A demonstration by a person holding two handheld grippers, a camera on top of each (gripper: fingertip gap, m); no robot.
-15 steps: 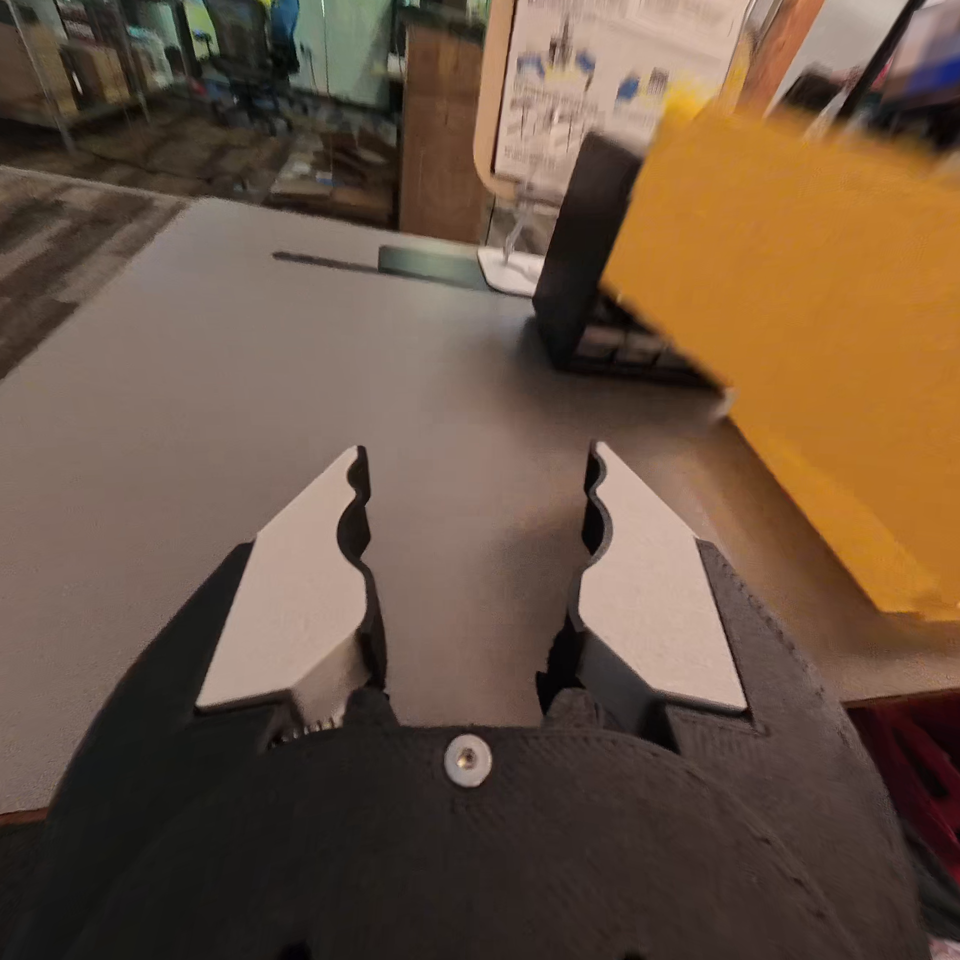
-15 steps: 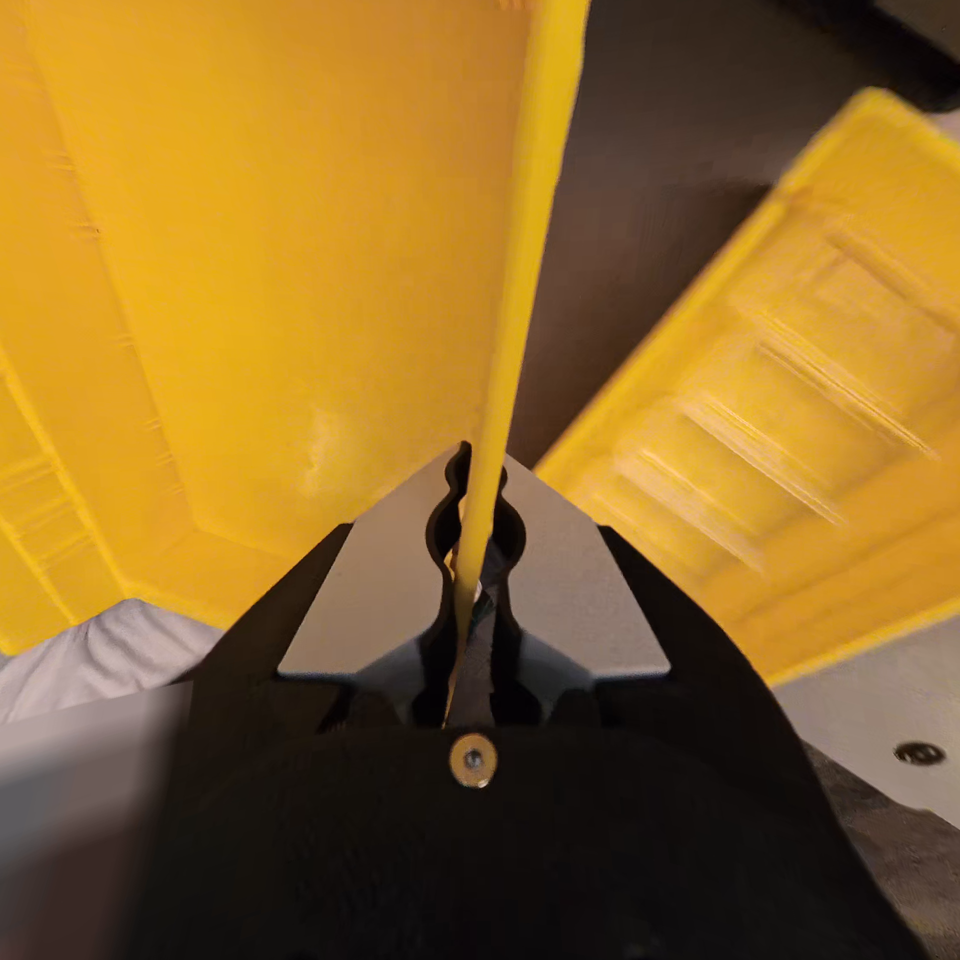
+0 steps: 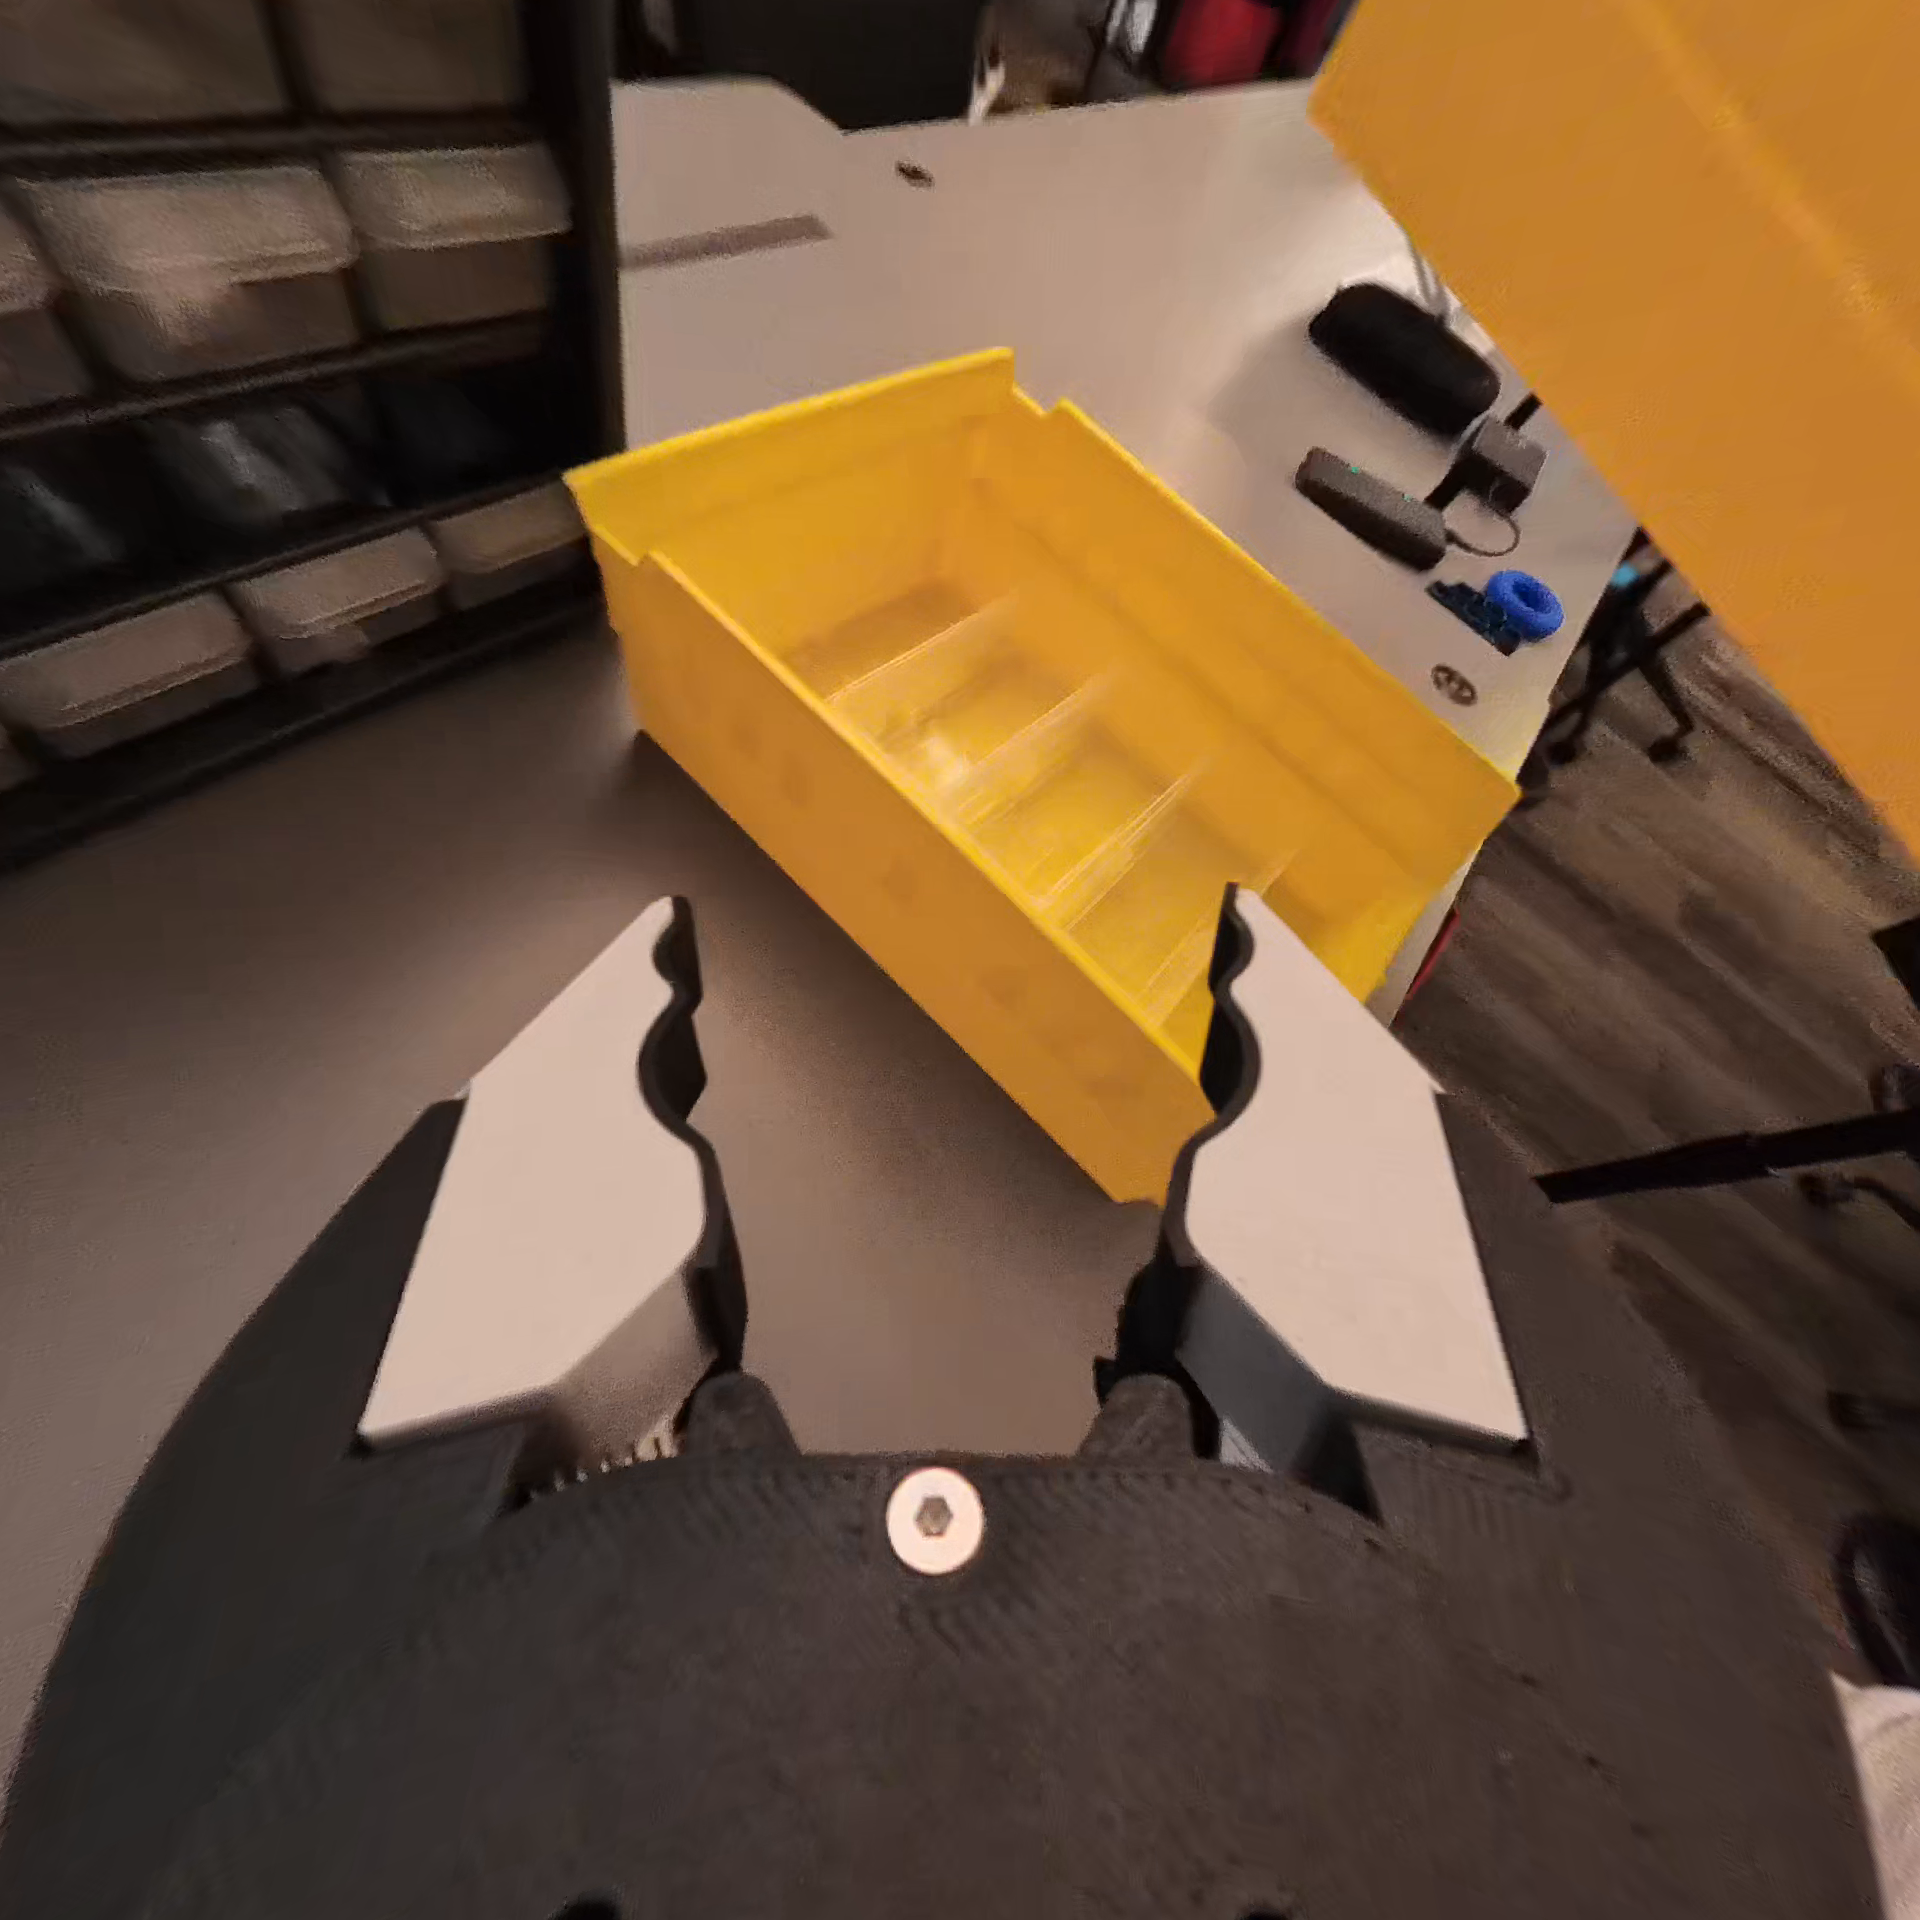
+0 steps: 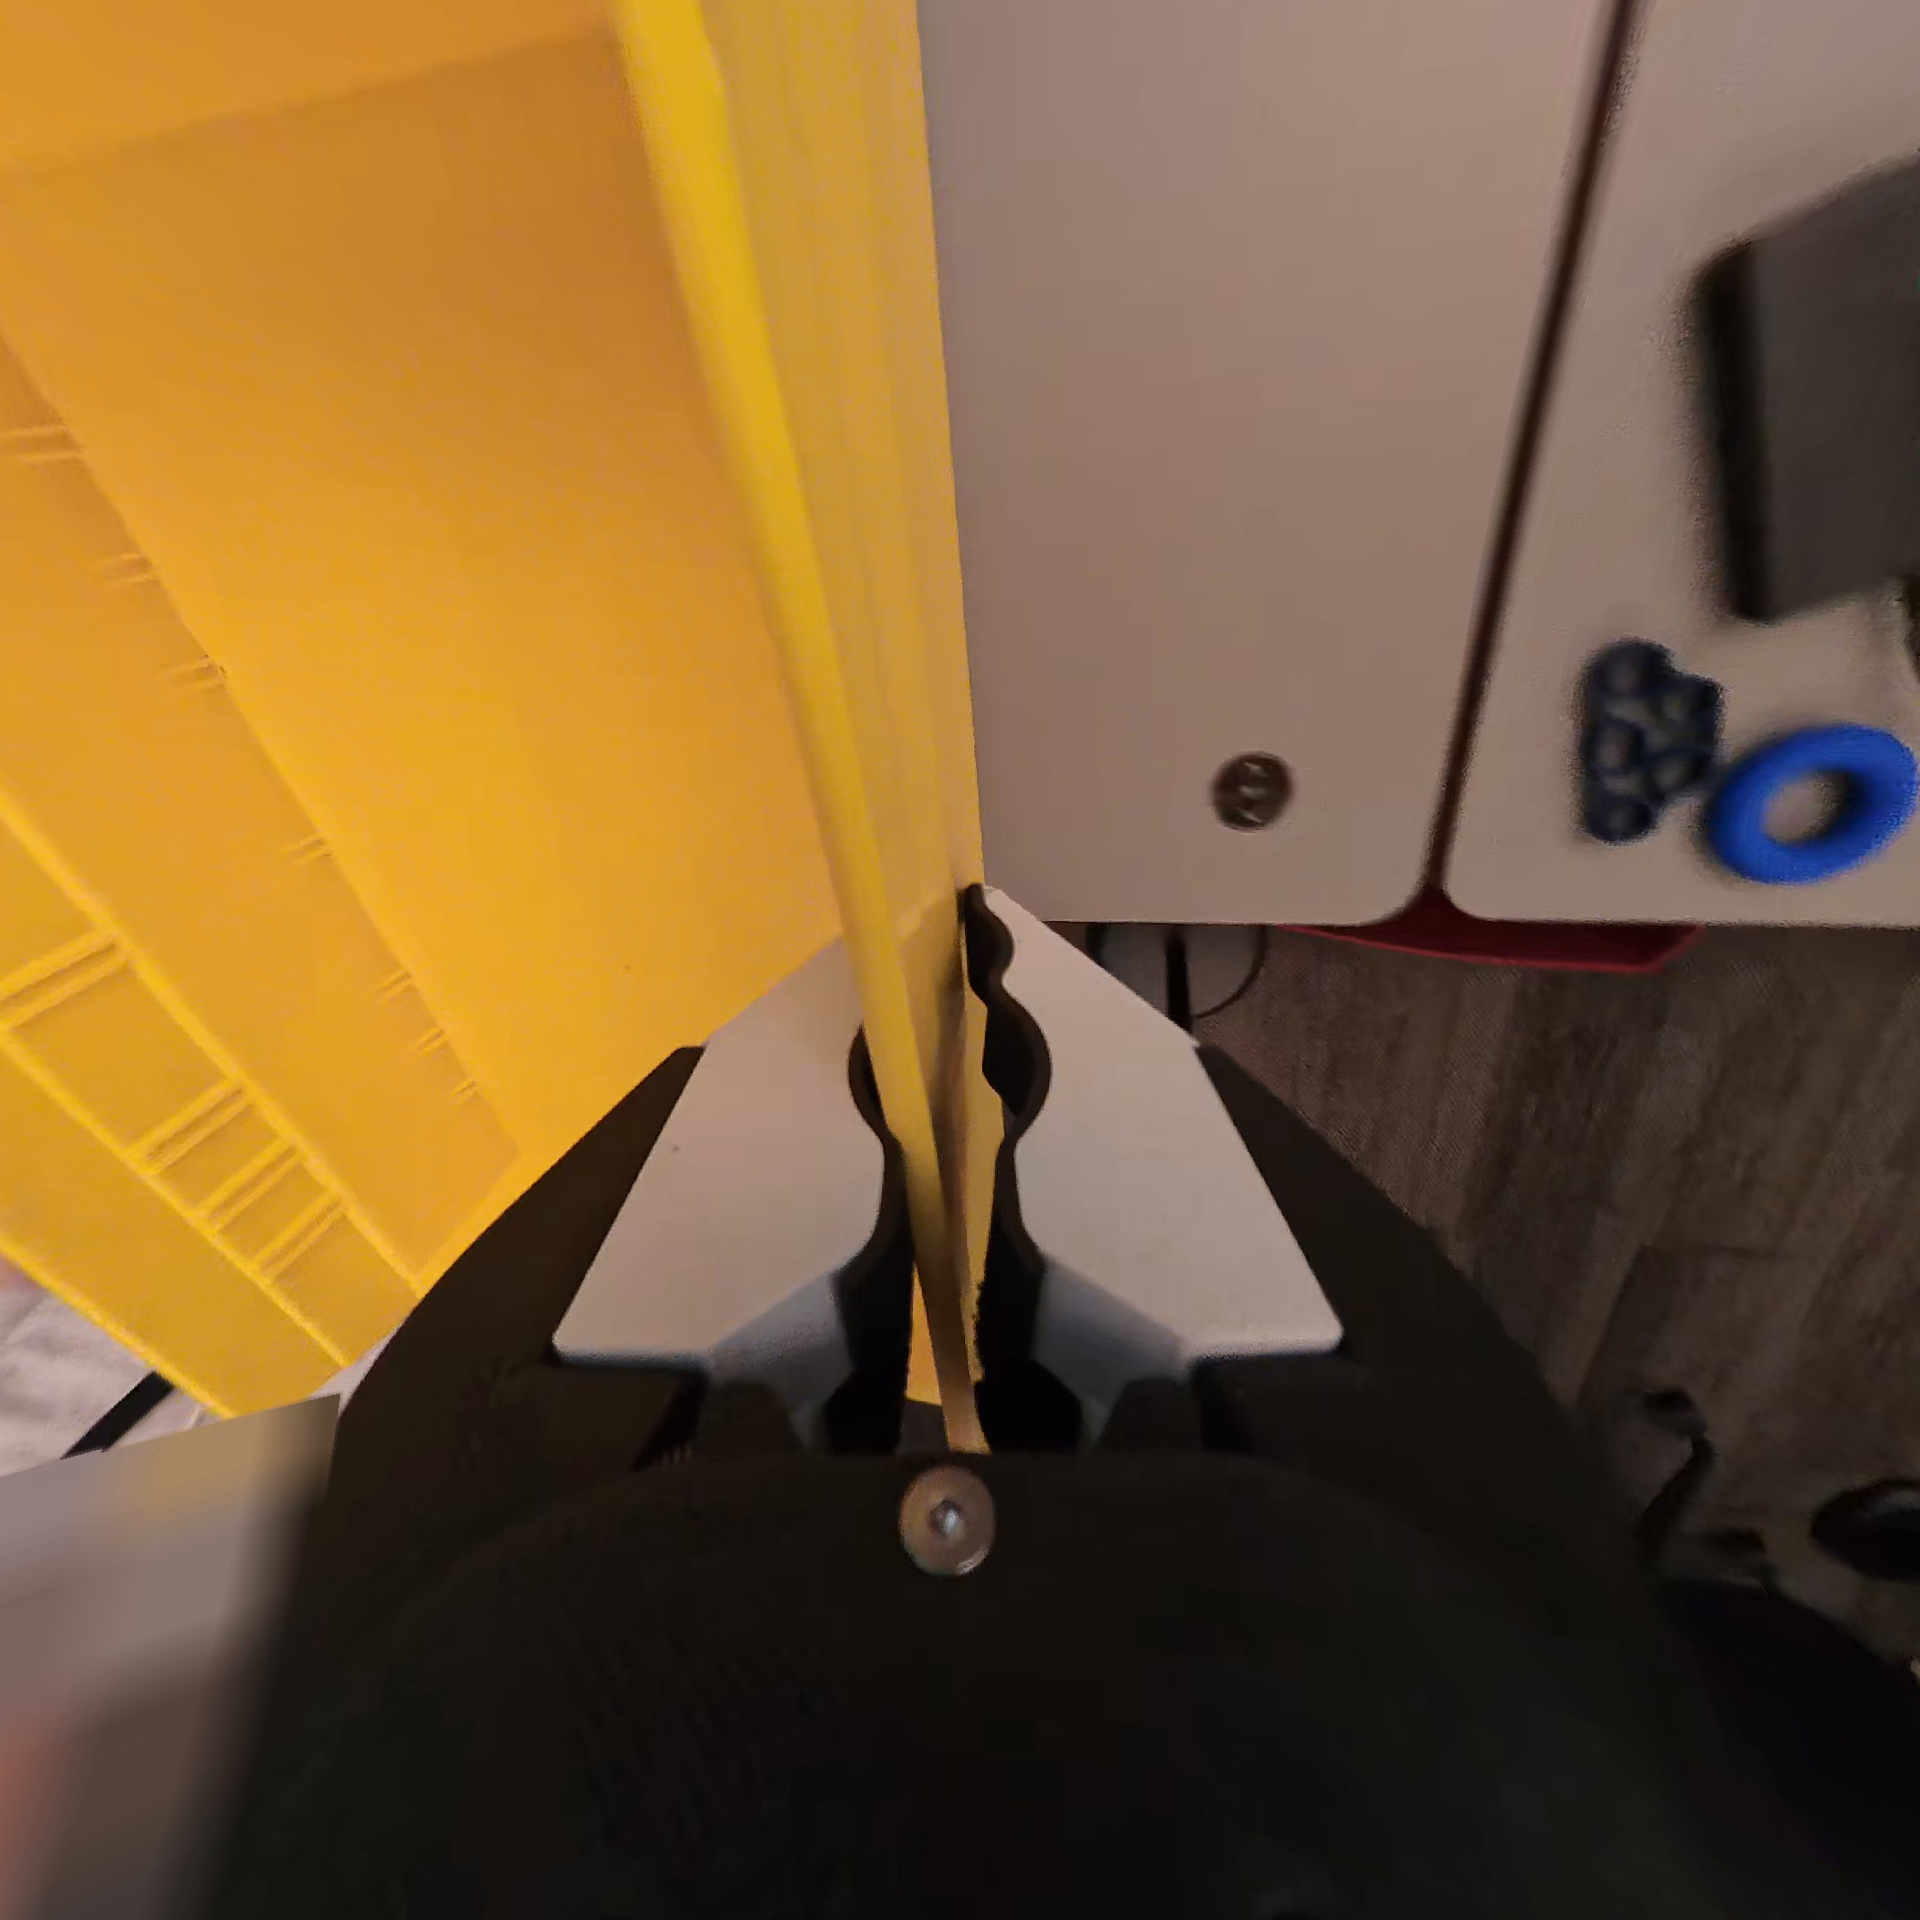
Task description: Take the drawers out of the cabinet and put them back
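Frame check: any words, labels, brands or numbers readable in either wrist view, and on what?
None can be read.
The yellow drawer on the grey table and the held drawer are plain.
The cabinet fronts are blurred.
The round fitting in the white table has a mark too blurred to read.

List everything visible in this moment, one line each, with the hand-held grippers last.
Drawer on table: 1, yellow, open side up, beside cabinet.
Held drawer: 1, yellow, lifted, wall clamped.
Cabinet: 1, black frame with pale drawers, far left.
Table: 1, grey.
Ring: 1, blue, on the white table.
Dark devices: a few, black, on the white table.
Left hand-held gripper: open, empty.
Right hand-held gripper: shut on held drawer.
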